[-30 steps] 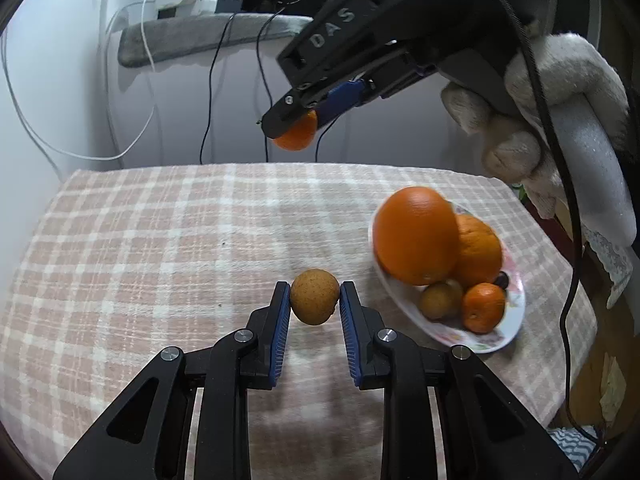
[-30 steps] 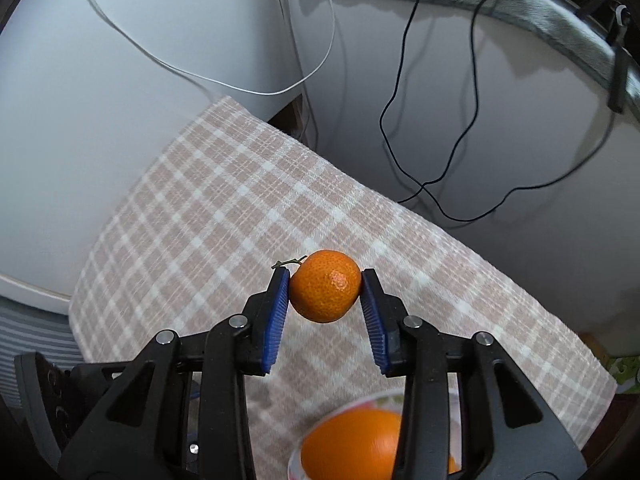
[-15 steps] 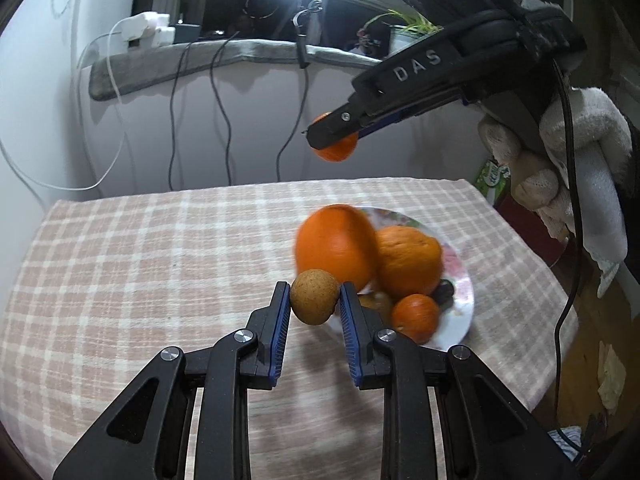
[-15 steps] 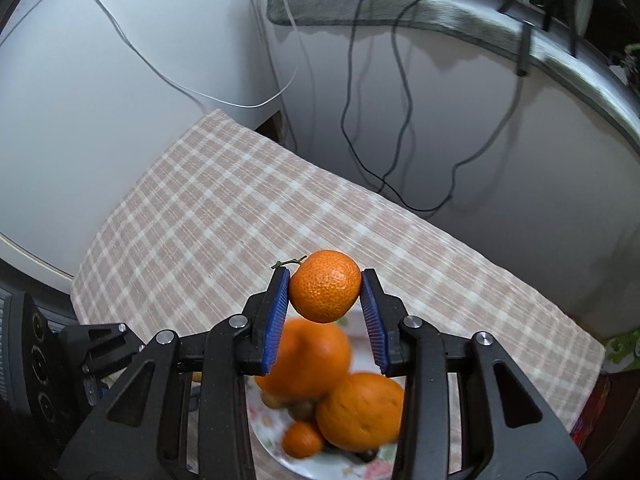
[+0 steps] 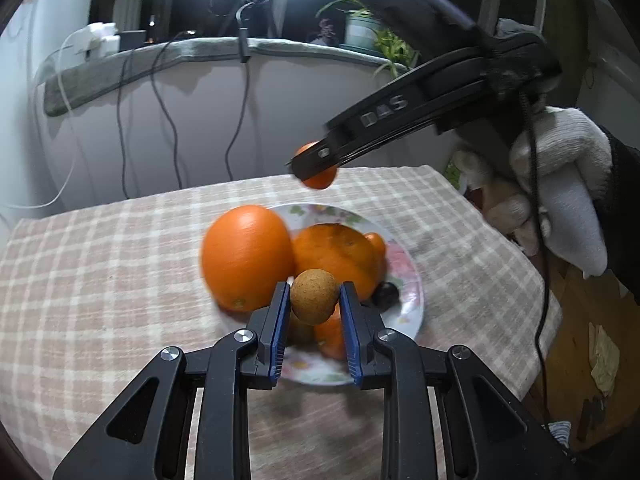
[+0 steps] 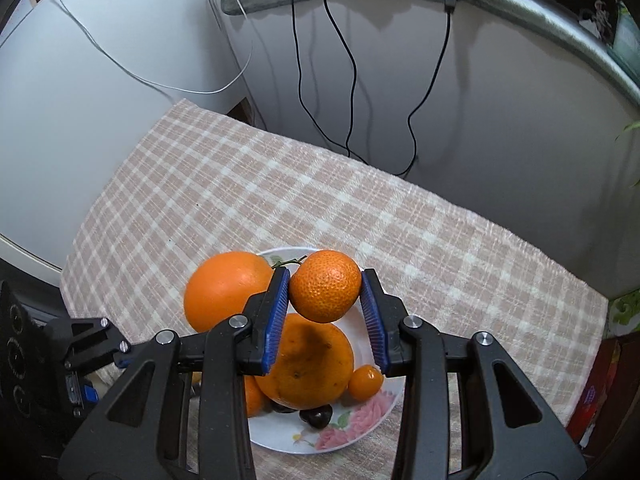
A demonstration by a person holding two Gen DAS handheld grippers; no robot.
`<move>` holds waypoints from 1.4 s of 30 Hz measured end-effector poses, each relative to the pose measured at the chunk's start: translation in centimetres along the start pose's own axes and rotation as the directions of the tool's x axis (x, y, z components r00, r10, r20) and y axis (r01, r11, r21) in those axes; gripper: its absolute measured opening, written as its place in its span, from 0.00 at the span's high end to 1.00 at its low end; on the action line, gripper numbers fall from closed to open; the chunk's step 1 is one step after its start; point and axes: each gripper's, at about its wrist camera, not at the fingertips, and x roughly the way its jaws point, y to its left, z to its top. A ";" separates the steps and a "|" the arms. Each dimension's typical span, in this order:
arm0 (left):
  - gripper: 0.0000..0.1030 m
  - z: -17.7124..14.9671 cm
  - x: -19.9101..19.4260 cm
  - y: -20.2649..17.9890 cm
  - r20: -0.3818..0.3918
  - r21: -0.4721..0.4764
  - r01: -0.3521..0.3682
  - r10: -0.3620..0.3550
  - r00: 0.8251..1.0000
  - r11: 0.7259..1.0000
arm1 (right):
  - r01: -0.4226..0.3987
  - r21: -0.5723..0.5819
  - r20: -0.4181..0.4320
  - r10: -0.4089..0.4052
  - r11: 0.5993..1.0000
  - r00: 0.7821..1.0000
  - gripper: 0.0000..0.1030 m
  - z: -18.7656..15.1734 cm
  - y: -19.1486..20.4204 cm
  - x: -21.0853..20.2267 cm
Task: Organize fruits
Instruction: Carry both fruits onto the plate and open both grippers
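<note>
We're over the plate [image 6: 372,420] now with both tools loaded. Our left gripper [image 5: 314,300] is clamped on a small round brown fruit [image 5: 314,296], blue pads pressing it from either side, and it hangs above the near rim of the plate, at six o'clock from the pile. Our right gripper [image 6: 325,292] is clamped on a mandarin [image 6: 325,291] with a short green stem poking out at ten o'clock; in the left wrist view that same tool comes in from two o'clock, held by a white-gloved hand [image 5: 560,184], with the mandarin above the far edge of the plate.

On the flowered plate we see a big smooth orange [image 6: 224,292] at nine o'clock, a rougher orange [image 6: 308,368] in the middle right under the mandarin, a little kumquat-sized fruit [image 6: 365,382] at three o'clock, and a dark round fruit [image 6: 316,414] toward the near rim. The plate sits on a pink-and-cream checked tablecloth [image 6: 440,248]. Black cables [image 6: 348,80] dangle down the wall at twelve o'clock.
</note>
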 end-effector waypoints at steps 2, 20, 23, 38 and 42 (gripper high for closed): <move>0.77 0.4 0.3 -0.4 0.002 0.005 0.003 -0.003 1.000 1.000 | -0.007 0.001 -0.003 0.007 1.000 1.000 0.63 -0.2 -0.1 0.3; 0.77 0.7 2.1 -3.5 -0.039 0.058 0.058 -0.056 0.998 0.997 | -0.044 0.024 -0.037 0.045 0.999 0.998 0.63 -1.2 -0.8 2.4; 0.77 0.7 2.2 -3.6 -0.042 0.061 0.060 -0.057 0.997 0.996 | -0.047 0.023 -0.039 0.048 0.999 0.998 0.63 -1.2 -0.8 2.5; 0.77 0.6 2.1 -3.7 -0.044 0.063 0.059 -0.056 0.997 0.996 | -0.051 0.016 -0.044 0.052 0.999 0.998 0.63 -1.4 -0.5 2.4; 0.77 0.6 2.0 -3.6 -0.044 0.063 0.057 -0.054 0.998 0.996 | -0.053 0.017 -0.044 0.053 0.998 0.998 0.63 -1.4 -0.5 2.4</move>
